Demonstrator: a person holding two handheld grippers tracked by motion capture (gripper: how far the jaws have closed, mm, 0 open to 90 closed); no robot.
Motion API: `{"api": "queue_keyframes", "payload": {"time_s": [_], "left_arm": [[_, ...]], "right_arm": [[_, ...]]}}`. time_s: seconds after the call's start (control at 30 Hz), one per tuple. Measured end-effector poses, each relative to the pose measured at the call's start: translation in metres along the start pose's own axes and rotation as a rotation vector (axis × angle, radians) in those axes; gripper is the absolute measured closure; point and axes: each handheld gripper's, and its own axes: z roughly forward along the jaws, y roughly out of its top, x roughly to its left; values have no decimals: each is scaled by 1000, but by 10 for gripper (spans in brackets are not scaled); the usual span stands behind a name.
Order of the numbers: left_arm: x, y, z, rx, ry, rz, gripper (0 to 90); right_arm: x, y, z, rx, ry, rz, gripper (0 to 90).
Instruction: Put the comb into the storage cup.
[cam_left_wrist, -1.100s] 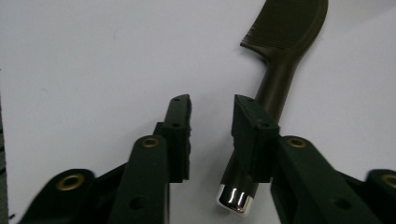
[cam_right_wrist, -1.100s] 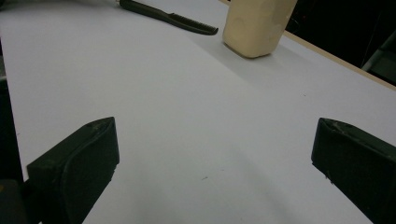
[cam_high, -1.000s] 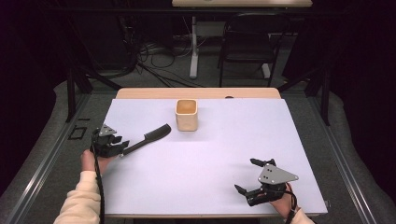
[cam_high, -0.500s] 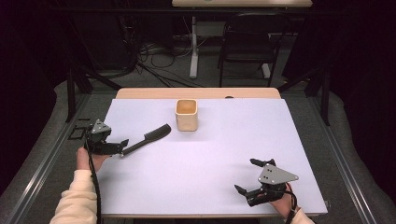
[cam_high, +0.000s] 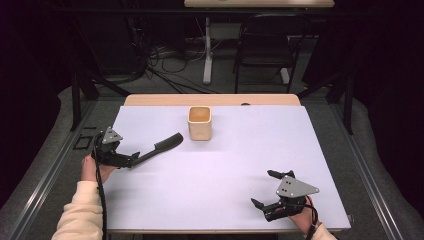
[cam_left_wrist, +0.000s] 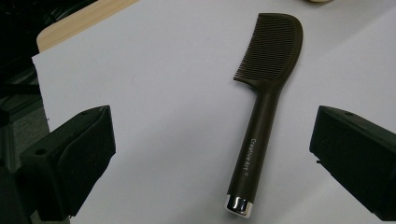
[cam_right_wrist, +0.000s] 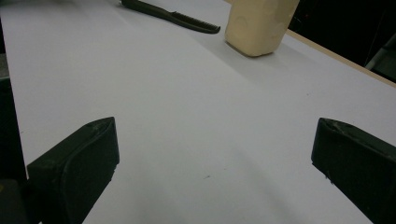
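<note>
A dark brown comb (cam_high: 160, 147) with a long handle lies flat on the white table (cam_high: 225, 170), teeth end toward a beige cup (cam_high: 200, 122). My left gripper (cam_high: 131, 159) sits at the table's left edge, at the comb's handle end. Its jaws have just been opening and now stand wide. In the left gripper view the comb (cam_left_wrist: 264, 107) lies between the jaws of the left gripper (cam_left_wrist: 211, 121), and neither pad touches it. My right gripper (cam_high: 262, 188) rests near the front right, open, nothing between its jaws. In the right gripper view, the right gripper (cam_right_wrist: 215, 135) faces the comb (cam_right_wrist: 173, 14) and cup (cam_right_wrist: 257, 23) far ahead.
A wooden strip (cam_high: 210, 100) borders the table's far edge. Beyond it stand a dark chair (cam_high: 265, 45) and cables on the floor. Bare white surface stretches between the two grippers.
The left gripper's jaws have spread apart and let go of the comb's handle, and the hand has drawn back slightly to the left. The comb lies on the table. The right gripper has not moved.
</note>
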Motion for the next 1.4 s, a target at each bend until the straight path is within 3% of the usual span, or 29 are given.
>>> {"api": "queue_keyframes", "payload": {"time_s": [0.2,0.47,0.63,0.8,1.23,1.33,1.4], "left_arm": [[-1,7,1,10,-29,31,0],[-9,18,10,69,-71,101,0],[-14,24,19,110,-95,142,0],[-16,31,26,186,-92,183,0],[-24,41,52,309,-118,219,0],[-26,44,56,325,-121,222,28],[-27,47,58,334,-117,226,92]], "right_arm": [[0,0,0,0,-1,0,3],[0,0,1,1,1,2,3],[0,0,1,1,0,5,2],[0,0,1,3,2,2,3],[1,-1,1,13,7,-6,3],[1,-1,1,12,6,-6,2],[1,-1,1,14,6,-6,2]]}}
